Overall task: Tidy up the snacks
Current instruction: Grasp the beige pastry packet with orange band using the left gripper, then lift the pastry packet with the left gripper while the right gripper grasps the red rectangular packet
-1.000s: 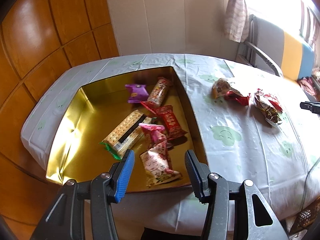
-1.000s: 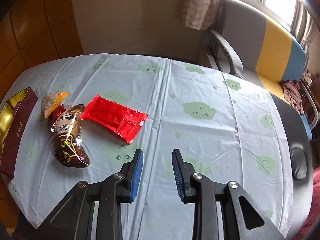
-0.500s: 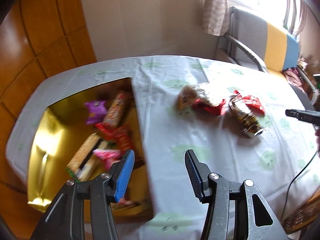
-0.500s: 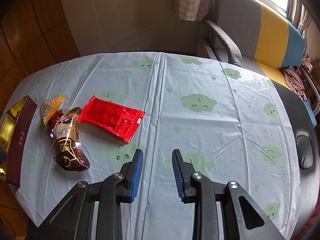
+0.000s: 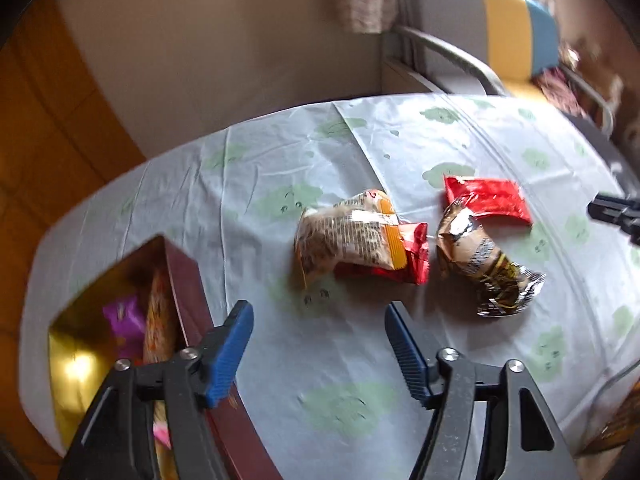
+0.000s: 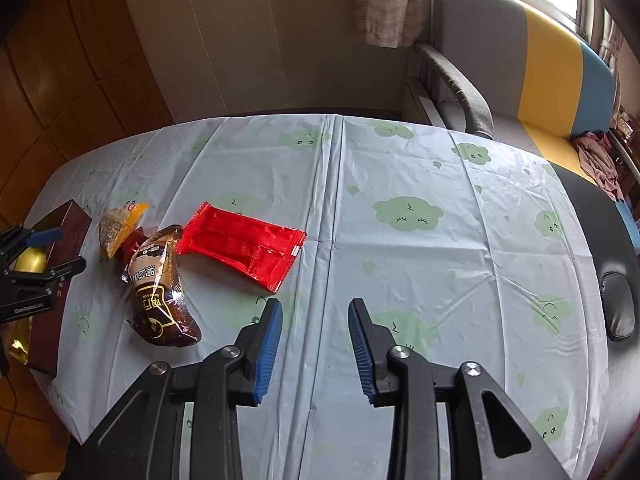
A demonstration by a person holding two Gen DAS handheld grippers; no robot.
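My left gripper (image 5: 318,320) is open and empty, above the tablecloth just right of the gold-lined snack box (image 5: 72,364), which holds several wrapped snacks. Ahead of it lie a beige and orange packet (image 5: 348,236) over a small red packet (image 5: 408,268), a brown bun packet (image 5: 480,264) and a flat red packet (image 5: 488,200). My right gripper (image 6: 315,320) is open and empty above the cloth, right of the brown bun packet (image 6: 160,280) and near the flat red packet (image 6: 244,244). The left gripper also shows at the left edge of the right wrist view (image 6: 36,256).
The table carries a pale cloth with green cloud prints (image 6: 408,212). A grey, yellow and blue chair (image 6: 520,64) stands behind the far right corner. A wood-panelled wall (image 6: 60,80) is at the left. A dark pad (image 6: 618,304) sits at the right table edge.
My left gripper has swung right, from over the box to the loose packets on the cloth. My right gripper has opened wider and stayed roughly in place.
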